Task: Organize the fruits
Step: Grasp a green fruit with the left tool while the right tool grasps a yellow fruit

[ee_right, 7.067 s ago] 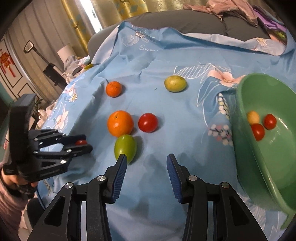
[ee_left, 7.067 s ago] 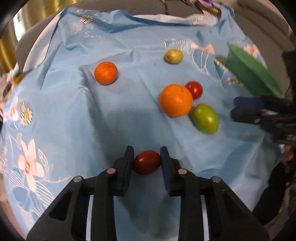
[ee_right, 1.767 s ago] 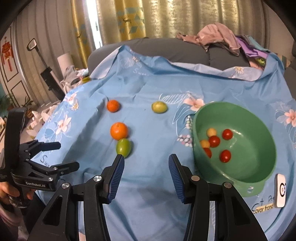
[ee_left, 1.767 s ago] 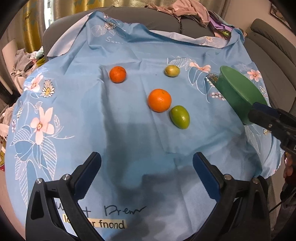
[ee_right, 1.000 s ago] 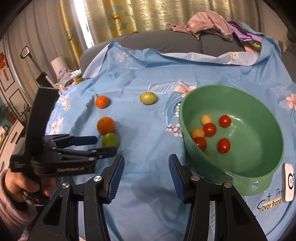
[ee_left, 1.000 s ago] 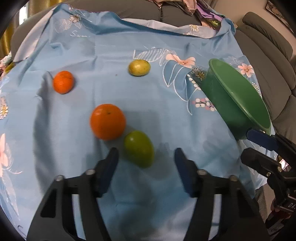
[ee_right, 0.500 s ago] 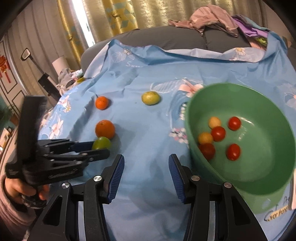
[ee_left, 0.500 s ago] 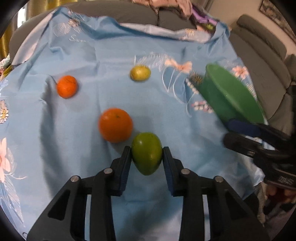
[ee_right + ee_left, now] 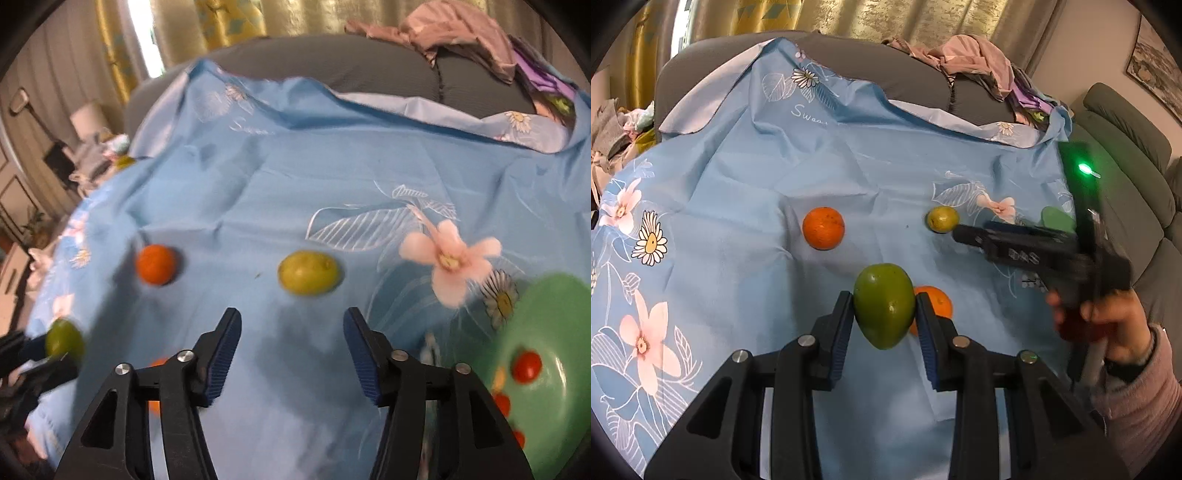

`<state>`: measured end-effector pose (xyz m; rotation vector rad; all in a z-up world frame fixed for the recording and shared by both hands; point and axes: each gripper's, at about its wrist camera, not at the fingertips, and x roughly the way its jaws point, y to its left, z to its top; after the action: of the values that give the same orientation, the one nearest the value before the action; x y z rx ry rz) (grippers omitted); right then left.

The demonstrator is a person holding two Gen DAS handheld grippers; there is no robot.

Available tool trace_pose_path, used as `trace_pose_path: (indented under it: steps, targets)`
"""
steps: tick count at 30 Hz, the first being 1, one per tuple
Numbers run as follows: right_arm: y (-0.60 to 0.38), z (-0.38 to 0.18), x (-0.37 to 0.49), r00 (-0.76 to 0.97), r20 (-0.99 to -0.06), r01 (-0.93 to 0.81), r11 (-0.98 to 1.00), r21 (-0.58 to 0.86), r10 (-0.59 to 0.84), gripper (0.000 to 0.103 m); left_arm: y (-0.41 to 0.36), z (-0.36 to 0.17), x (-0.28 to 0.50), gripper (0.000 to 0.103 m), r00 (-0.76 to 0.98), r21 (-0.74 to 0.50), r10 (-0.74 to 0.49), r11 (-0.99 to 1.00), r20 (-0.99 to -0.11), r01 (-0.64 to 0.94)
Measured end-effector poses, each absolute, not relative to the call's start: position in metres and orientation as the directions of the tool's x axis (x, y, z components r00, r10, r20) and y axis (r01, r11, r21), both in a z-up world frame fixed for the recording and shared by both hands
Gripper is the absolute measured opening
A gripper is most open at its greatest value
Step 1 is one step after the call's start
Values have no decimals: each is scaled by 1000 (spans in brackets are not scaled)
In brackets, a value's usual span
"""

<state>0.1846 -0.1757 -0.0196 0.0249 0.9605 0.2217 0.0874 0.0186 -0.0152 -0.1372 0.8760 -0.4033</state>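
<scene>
Left gripper [image 9: 884, 314] jaws clenched on the green fruit [image 9: 884, 305], lifted above the blue cloth [image 9: 746, 206], big orange [image 9: 932, 301] just behind it, right gripper [image 9: 291, 350] jaws spread wide, empty, nosing toward the yellow-green fruit [image 9: 309, 272], green bowl [image 9: 554, 325] at right

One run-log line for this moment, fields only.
left tongs: shut on green fruit, lifted | right tongs: open, nearing yellow-green fruit | green bowl: holds small tomatoes

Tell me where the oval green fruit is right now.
Left wrist view, centre: the oval green fruit is clamped between the left gripper fingers, with the large orange just behind it.
</scene>
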Motion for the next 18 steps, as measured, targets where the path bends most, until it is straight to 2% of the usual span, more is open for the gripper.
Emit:
trace_pose_path:
  steps: [8,12,14,18]
  targets:
    - [-161,-45,229,498,-863,-161,987,7,88,59,25,-23,100,33,555,-314,-429,902,-712,295]
    - [-162,-52,238,483,-872,-155,988,12,86,59,25,-25,102,33,552,-314,-431,901,-714,299]
    - [-163,-51,238,488,-869,-149,989,12,84,48,24,-24,102,33,552,-310,-430,902,-714,302]
    - [-163,-47,230,486,-865,-161,986,52,126,48,22,-23,100,33,553,-304,-429,902,-714,308]
